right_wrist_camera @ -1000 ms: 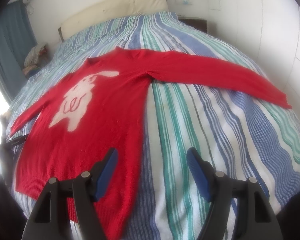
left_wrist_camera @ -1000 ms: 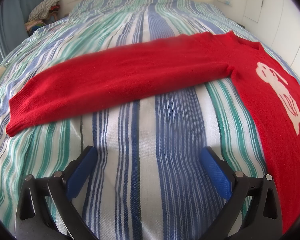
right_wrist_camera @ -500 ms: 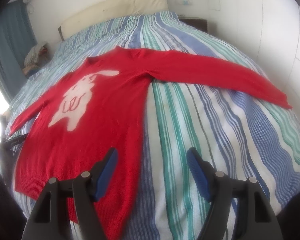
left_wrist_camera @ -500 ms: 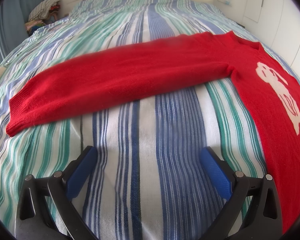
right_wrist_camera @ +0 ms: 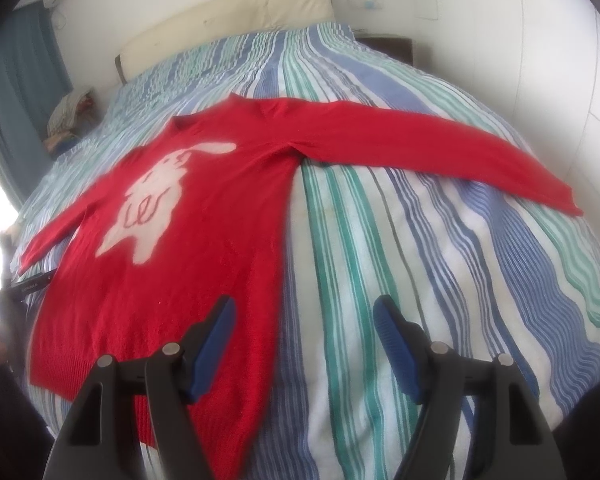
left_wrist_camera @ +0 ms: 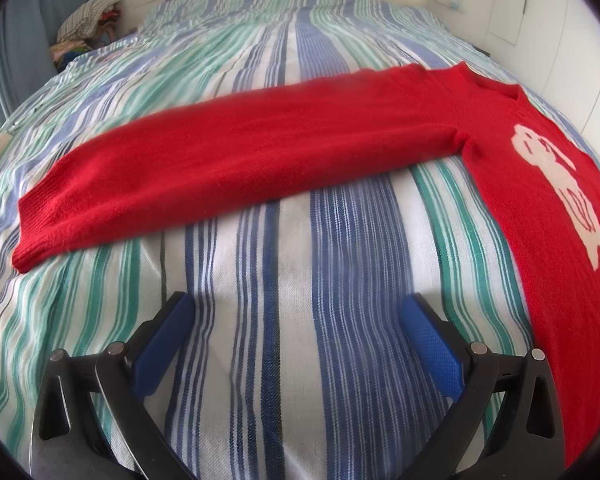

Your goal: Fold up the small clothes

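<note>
Striped bed [left_wrist_camera: 284, 240] carries a red sweater [right_wrist_camera: 172, 264], flat, sleeves out, with a white rabbit on the chest. Both my left hand-held gripper [left_wrist_camera: 296, 312] and right hand-held gripper [right_wrist_camera: 304, 316] hover spread, holding nothing.
</note>
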A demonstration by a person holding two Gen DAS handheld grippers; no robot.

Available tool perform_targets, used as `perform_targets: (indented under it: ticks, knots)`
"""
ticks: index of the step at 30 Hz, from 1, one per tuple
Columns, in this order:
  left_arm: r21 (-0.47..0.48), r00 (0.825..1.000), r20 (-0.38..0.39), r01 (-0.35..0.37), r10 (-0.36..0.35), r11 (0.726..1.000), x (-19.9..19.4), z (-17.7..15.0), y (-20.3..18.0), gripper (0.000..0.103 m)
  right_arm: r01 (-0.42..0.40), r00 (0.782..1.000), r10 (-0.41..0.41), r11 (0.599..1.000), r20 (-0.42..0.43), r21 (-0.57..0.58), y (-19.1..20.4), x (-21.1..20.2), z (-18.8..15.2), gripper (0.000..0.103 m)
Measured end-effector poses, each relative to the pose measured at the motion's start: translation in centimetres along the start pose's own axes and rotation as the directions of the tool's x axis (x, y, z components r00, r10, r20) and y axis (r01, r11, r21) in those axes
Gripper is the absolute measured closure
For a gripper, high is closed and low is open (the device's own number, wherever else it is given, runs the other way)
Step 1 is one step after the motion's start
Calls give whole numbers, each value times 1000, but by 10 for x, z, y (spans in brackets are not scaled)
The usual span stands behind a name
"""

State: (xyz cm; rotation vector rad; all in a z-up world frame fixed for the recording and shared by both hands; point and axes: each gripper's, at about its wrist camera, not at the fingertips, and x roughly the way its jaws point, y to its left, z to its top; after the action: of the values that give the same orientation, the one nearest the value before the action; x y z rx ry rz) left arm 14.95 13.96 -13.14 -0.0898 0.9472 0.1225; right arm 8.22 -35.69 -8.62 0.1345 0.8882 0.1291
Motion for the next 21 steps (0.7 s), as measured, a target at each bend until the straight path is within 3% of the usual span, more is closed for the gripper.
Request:
perform_targets:
  ticks: [17, 21]
  knots:
    - [-9, 1000, 1, -2, 2, 1000, 0, 1, -1, 0, -11, 1000, 11, 998, -5, 56, -11, 4, 1, 32]
    - [-25, 996, -91, -3, 1, 1000, 1, 12, -1, 1, -13, 1000, 12, 996, 16, 85, -17, -1, 2, 32]
